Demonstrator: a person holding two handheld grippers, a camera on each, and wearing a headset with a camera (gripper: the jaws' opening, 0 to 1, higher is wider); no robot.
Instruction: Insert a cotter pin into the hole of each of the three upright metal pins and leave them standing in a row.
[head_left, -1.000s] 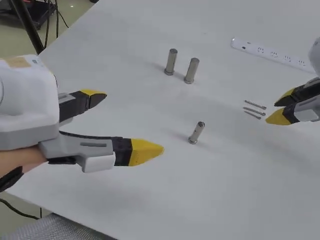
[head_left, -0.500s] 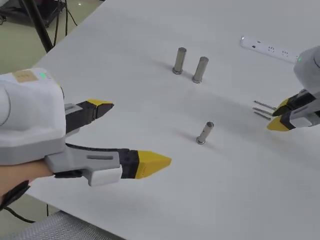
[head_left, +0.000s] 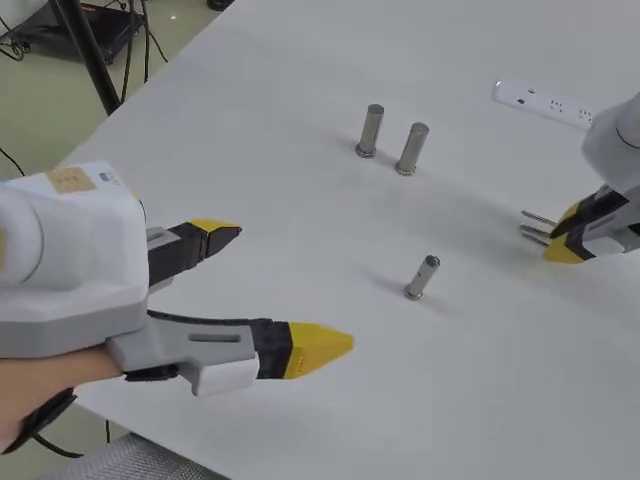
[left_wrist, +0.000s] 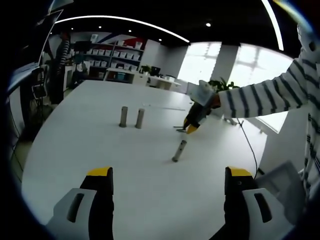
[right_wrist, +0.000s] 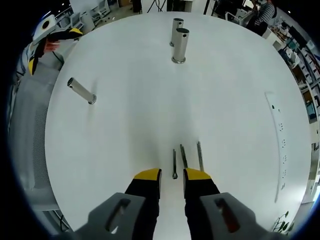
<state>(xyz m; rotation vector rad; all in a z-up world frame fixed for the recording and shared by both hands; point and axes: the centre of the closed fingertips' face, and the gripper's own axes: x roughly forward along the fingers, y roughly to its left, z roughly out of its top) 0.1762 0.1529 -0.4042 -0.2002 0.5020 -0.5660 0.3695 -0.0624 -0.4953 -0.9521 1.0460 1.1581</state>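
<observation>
Three thin grey cotter pins (right_wrist: 183, 156) are found just ahead of the right gripper (right_wrist: 172, 175), which has been brought up to them with jaws narrowly parted and empty, so the first pickup is judged near, while the left gripper (head_left: 285, 287) is held wide open, empty.

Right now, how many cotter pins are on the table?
3 cotter pins lie side by side just ahead of the right gripper: one reaches between its jaws, the other two lie beside it. None seems hidden.
</observation>
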